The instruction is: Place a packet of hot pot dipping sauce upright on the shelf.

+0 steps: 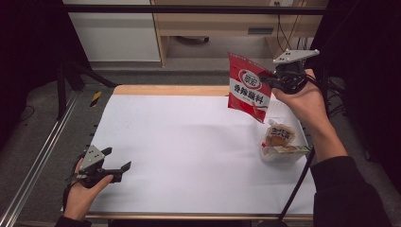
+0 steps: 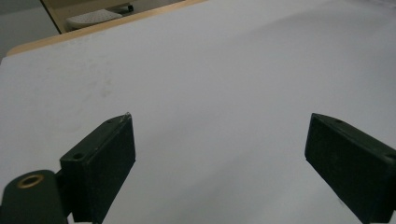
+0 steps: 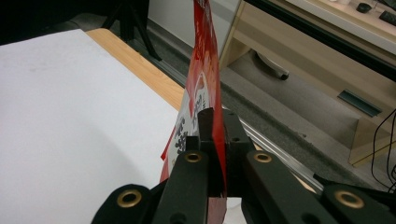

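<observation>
A red seasoning packet [image 1: 249, 86] with white print hangs in the air over the table's far right. My right gripper [image 1: 271, 78] is shut on its right edge. In the right gripper view the red packet [image 3: 201, 70] stands edge-on, pinched between the two black jaws of my right gripper [image 3: 215, 122]. My left gripper [image 1: 118, 160] rests at the near left of the white table [image 1: 189, 142], held in a hand, its jaws apart. The left gripper view shows my left gripper [image 2: 219, 140] wide open over bare white tabletop [image 2: 210, 70] with nothing between the jaws.
A clear plastic tub [image 1: 283, 147] with food packets stands on the table's right side, below the raised packet. A wooden strip [image 1: 170, 90] runs along the table's far edge. A metal rail [image 1: 38, 156] lies left of the table, and a cable [image 1: 298, 184] trails from the right hand.
</observation>
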A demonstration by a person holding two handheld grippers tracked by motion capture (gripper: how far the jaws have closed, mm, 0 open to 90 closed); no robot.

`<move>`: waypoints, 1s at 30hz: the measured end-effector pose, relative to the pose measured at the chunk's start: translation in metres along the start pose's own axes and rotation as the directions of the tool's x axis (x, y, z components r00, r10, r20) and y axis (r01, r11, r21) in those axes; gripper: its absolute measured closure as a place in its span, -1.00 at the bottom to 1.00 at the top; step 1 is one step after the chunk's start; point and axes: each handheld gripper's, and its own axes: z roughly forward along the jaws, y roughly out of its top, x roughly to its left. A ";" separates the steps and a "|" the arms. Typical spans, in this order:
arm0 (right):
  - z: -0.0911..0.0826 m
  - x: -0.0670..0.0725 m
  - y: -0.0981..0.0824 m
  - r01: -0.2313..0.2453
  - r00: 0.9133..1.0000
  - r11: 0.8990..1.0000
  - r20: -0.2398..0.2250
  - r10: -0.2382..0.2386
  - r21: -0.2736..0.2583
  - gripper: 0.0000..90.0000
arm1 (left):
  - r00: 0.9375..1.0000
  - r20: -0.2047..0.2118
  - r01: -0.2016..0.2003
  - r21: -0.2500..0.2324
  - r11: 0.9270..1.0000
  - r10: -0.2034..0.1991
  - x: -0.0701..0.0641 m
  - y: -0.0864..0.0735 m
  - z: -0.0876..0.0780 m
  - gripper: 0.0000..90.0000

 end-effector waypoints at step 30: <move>-0.010 -0.059 -0.055 -0.110 0.991 0.992 0.077 0.105 0.057 1.00 | 1.000 0.016 0.005 0.006 1.000 -0.005 0.000 0.000 0.004 -0.81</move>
